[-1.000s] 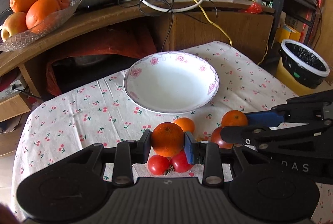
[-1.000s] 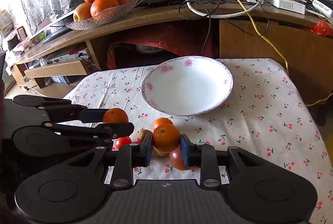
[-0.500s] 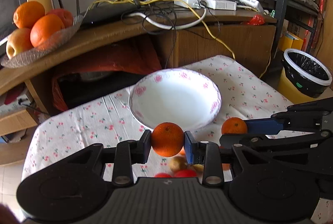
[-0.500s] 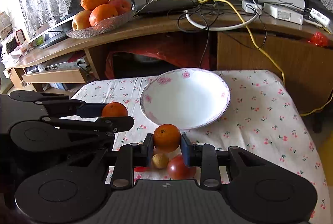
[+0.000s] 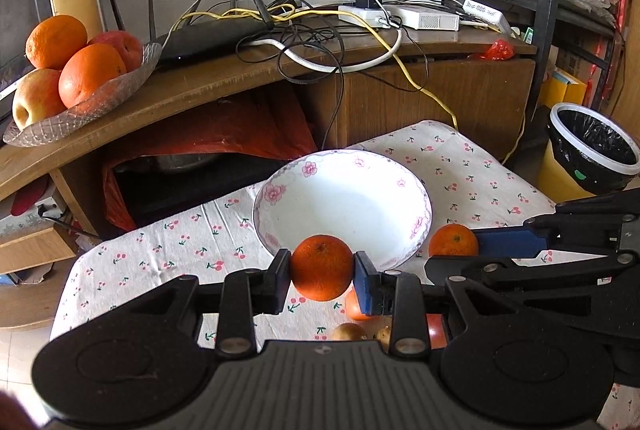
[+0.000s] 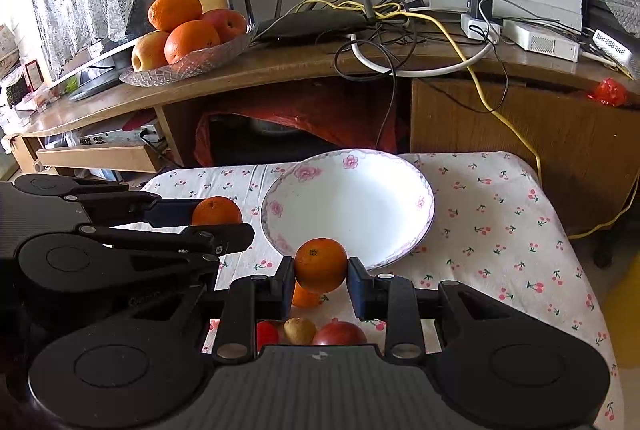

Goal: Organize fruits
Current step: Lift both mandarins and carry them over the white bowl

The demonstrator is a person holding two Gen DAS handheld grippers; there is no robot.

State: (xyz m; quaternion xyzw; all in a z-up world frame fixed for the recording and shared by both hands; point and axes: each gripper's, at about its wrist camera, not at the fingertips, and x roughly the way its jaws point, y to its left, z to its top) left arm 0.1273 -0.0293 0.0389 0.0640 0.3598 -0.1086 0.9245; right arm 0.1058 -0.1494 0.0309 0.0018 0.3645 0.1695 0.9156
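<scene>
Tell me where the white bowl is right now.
The white bowl sits on the cherry-print tablecloth, mid-table in both wrist views, just beyond the two oranges held by the left gripper and right gripper.

A left claw (image 5: 322, 273) clamps an orange (image 5: 321, 267) between its two pads, lifted above a table (image 5: 168, 242) covered in a cherry-print cloth. Just beyond the fruit sits a white bowl (image 5: 404, 186) with pink flowers on its rim, nothing inside it. To the right, the right claw (image 5: 460, 246) reaches in sideways, gripping a second orange (image 5: 453, 240) near the bowl's edge. Below the raised orange, several small fruits (image 5: 352, 326) lie on the cloth, partly hidden by the claw's body. Behind, a wooden shelf (image 5: 224, 78) carries a glass dish of oranges and apples (image 5: 76, 70), a router (image 5: 212, 36) and tangled cables. A lined bin (image 5: 592, 146) stands at far right.
</scene>
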